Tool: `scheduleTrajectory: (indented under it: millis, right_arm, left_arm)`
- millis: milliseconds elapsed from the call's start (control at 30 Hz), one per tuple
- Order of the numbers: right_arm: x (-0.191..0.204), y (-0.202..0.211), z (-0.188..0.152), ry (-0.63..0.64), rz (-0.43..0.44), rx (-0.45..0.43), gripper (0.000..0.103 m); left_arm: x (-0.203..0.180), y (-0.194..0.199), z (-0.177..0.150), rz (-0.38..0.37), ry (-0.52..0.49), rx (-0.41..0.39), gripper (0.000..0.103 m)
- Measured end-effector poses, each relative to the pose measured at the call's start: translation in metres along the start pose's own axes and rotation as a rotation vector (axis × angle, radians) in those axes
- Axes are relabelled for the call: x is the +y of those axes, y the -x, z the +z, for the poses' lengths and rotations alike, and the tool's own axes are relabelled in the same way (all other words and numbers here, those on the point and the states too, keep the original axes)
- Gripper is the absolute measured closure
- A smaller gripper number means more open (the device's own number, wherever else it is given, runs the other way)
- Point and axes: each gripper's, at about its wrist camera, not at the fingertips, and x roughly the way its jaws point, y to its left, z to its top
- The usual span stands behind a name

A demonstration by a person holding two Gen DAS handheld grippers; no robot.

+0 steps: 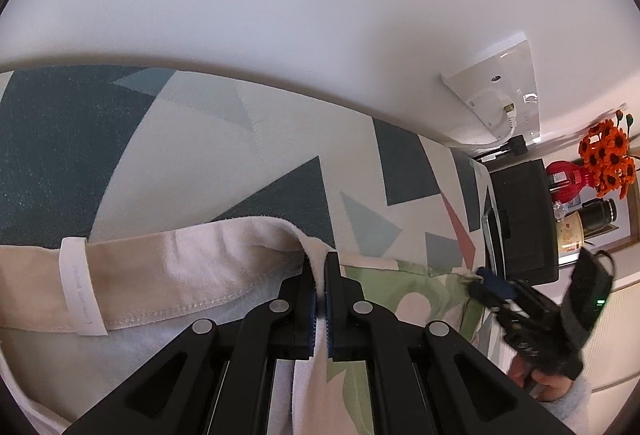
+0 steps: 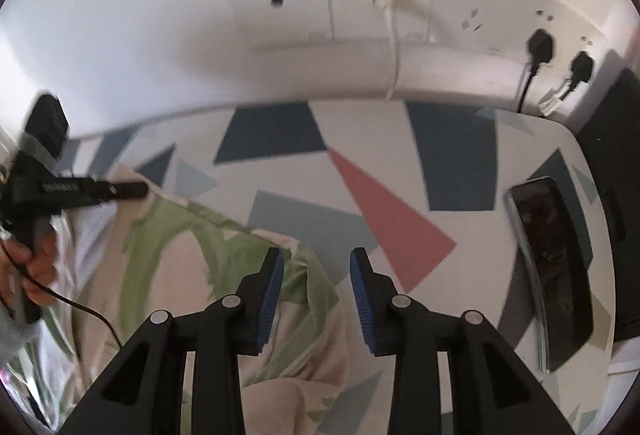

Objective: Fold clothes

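- A phone (image 2: pixel 548 267) lies on the geometric-patterned tablecloth (image 2: pixel 452 151).
- Orange flowers (image 1: pixel 608 155) stand in a red vase (image 1: pixel 568 177).
- Two black plugs (image 2: pixel 541 43) sit in the wall sockets (image 2: pixel 472 3).

A cream cotton garment with pale green leaf-like patches (image 1: pixel 224 255) lies rumpled on the patterned surface, its neckline hem turned up at ten o'clock showing a white label loop (image 1: pixel 82 287). One edge is pulled up into a ridge. From the right wrist view its green-patched cloth (image 2: pixel 224 255) spreads toward seven o'clock.
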Motion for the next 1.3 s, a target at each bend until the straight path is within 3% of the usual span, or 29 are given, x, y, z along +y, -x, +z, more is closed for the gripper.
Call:
scheduleTrajectory:
  millis: [33, 100, 567, 733, 800, 833, 1033, 1100, 1233, 1300]
  right_arm:
    - [0.000, -0.006, -0.001, -0.004, 0.002, 0.012, 0.069]
    - [-0.002, -0.017, -0.002, -0.021, 0.009, 0.034, 0.097]
    - [-0.020, -0.019, -0.004, -0.051, -0.114, 0.032, 0.101]
    - [-0.018, -0.019, -0.004, -0.038, -0.158, 0.023, 0.099]
    - [-0.021, -0.019, -0.003, -0.065, -0.168, 0.031, 0.072]
    - [-0.024, -0.018, -0.003, -0.087, -0.166, 0.035, 0.068]
    - [-0.019, 0.004, 0.003, -0.139, -0.125, -0.001, 0.068]
    - [-0.018, 0.009, 0.007, -0.158, -0.126, -0.001, 0.068]
    - [-0.025, 0.003, 0.014, -0.188, -0.227, 0.070, 0.068]
    - [-0.030, 0.002, 0.012, -0.210, -0.234, 0.089, 0.068]
  left_arm:
    - [0.000, 0.000, 0.000, 0.001, 0.000, -0.001, 0.100]
    - [0.000, 0.000, 0.000, 0.007, -0.004, 0.000, 0.100]
    - [-0.006, -0.006, 0.002, 0.006, -0.002, 0.000, 0.099]
    - [-0.002, -0.006, 0.003, -0.017, 0.021, 0.013, 0.098]
    - [-0.001, -0.006, 0.006, -0.022, 0.041, 0.037, 0.098]
    - [-0.004, -0.006, 0.009, -0.009, 0.039, 0.058, 0.097]
    - [-0.030, 0.002, 0.021, 0.064, -0.040, 0.131, 0.072]
    - [-0.036, 0.000, 0.026, 0.081, -0.057, 0.168, 0.071]
    - [-0.037, -0.004, 0.031, 0.107, -0.066, 0.226, 0.071]
    - [-0.036, -0.005, 0.032, 0.118, -0.080, 0.251, 0.071]
